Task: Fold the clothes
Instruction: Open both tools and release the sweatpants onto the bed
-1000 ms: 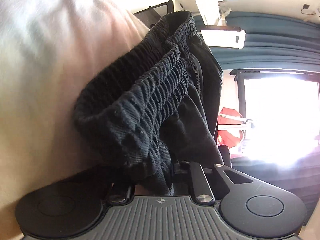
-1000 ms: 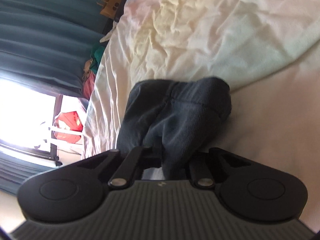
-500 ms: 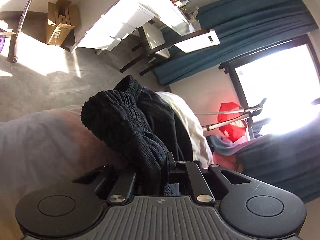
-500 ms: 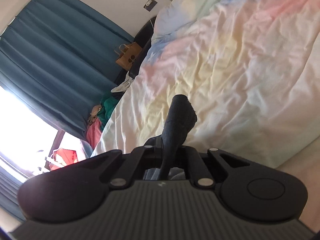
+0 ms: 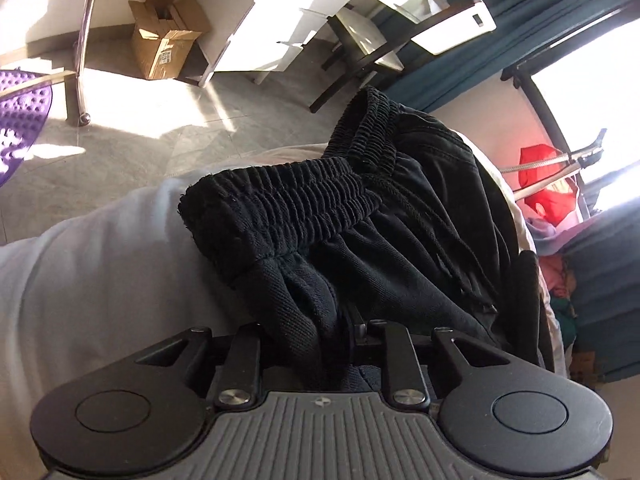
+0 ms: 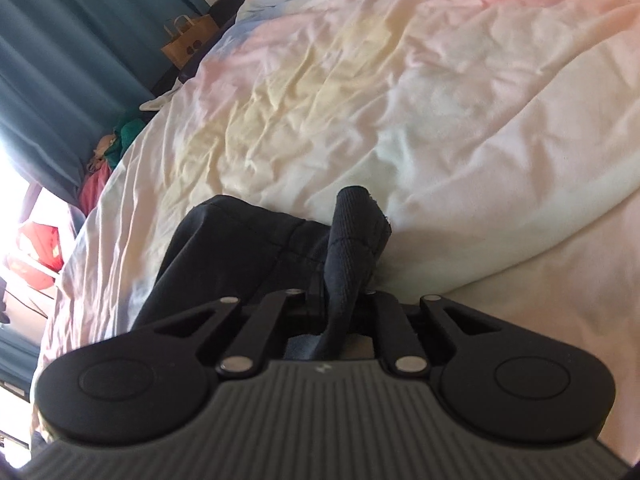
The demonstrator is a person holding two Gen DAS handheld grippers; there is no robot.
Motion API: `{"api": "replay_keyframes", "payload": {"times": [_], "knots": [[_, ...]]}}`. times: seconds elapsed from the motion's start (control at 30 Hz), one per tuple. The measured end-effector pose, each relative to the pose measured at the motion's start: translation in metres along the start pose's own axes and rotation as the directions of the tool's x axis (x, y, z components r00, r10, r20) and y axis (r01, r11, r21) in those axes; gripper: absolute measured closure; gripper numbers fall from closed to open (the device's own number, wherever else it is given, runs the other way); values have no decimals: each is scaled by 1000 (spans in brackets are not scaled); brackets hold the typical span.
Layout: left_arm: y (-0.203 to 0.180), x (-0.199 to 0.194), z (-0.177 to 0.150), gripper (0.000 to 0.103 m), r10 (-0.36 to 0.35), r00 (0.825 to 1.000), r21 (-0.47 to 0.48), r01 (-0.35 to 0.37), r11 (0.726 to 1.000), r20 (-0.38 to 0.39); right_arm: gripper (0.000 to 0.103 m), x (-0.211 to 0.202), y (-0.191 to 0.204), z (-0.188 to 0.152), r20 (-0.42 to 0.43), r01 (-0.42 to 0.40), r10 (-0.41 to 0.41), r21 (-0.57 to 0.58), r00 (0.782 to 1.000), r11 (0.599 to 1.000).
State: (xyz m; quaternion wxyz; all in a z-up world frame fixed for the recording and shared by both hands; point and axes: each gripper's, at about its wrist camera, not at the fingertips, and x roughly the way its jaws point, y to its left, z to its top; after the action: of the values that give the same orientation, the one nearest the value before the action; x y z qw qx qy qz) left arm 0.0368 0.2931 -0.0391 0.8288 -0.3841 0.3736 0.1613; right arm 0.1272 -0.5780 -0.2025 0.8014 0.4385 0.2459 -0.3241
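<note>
Black shorts with a ribbed elastic waistband [image 5: 304, 204] fill the middle of the left wrist view, draped over the bed edge. My left gripper [image 5: 340, 328] is shut on the shorts just below the waistband; its fingertips are buried in cloth. In the right wrist view the same dark shorts [image 6: 224, 252] lie on the pale bed sheet [image 6: 400, 100]. My right gripper [image 6: 344, 300] is shut on a ribbed strip of the waistband [image 6: 356, 220], which sticks up between the jaws.
Left wrist view: grey floor with a cardboard box [image 5: 164, 44], white drawers [image 5: 280, 28], a dark-legged chair [image 5: 360, 56], teal curtains [image 5: 540, 8] and a bright window. Right wrist view: teal curtains [image 6: 80, 60], a paper bag [image 6: 188, 40], piled clothes [image 6: 116, 144] beside the bed.
Both grippers have swung with the shorts. The left view turned from ceiling to floor and the waistband spread out flatter. The right end came down onto the sheet.
</note>
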Motion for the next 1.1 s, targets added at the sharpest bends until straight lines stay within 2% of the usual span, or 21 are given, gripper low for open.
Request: {"api": "replay_keyframes", "payload": {"times": [0.03, 0.07, 0.1, 0.13, 0.17, 0.2, 0.33, 0.4, 0.47, 0.6, 0.7, 0.8, 0.9, 1.1], "knots": [[1, 2, -3, 59, 13, 1000, 20, -13, 1000, -3, 85, -5, 2, 0, 7, 8, -8, -7, 1000, 1000], [3, 3, -6, 46, 26, 1000, 40, -25, 999, -6, 72, -10, 4, 1, 16, 19, -19, -15, 1000, 1000], [4, 5, -10, 36, 39, 999, 59, -38, 998, -9, 65, -19, 7, 1, 46, 27, -26, -30, 999, 999], [3, 4, -13, 32, 62, 998, 88, -62, 994, 1, 50, -28, 10, 1, 80, 34, -31, -45, 996, 998], [-5, -4, -17, 26, 119, 992, 139, -125, 982, 51, 41, -39, 15, 2, 127, 43, -34, -65, 991, 997], [-14, -10, -21, 22, 177, 977, 190, -196, 962, 116, 41, -51, 20, 2, 185, 59, -42, -86, 982, 995], [-48, -36, -37, 18, 183, 944, 327, -271, 905, 276, 40, -95, 53, -7, 306, -6, 76, -224, 949, 975], [-69, -47, -48, 15, 134, 939, 383, -256, 888, 317, 40, -117, 71, -15, 336, -44, 149, -301, 930, 953], [-90, -53, -62, 15, 74, 940, 430, -221, 875, 333, 40, -136, 89, -29, 312, -105, 237, -385, 920, 917], [-133, -51, -96, 15, -57, 944, 515, -127, 848, 326, 40, -164, 113, -55, 207, -268, 408, -488, 889, 831], [-167, -45, -124, 15, -138, 939, 587, -79, 806, 316, 40, -180, 125, -72, 145, -349, 491, -536, 859, 769], [-197, -35, -151, 15, -208, 933, 643, -32, 765, 294, 40, -188, 134, -90, 100, -381, 530, -584, 842, 717], [-223, -15, -173, 15, -257, 930, 682, 9, 731, 263, 40, -189, 143, -106, 61, -398, 547, -620, 835, 676], [-260, 16, -198, 15, -325, 921, 751, 59, 658, 213, 40, -184, 154, -127, 3, -437, 571, -641, 821, 631]]}}
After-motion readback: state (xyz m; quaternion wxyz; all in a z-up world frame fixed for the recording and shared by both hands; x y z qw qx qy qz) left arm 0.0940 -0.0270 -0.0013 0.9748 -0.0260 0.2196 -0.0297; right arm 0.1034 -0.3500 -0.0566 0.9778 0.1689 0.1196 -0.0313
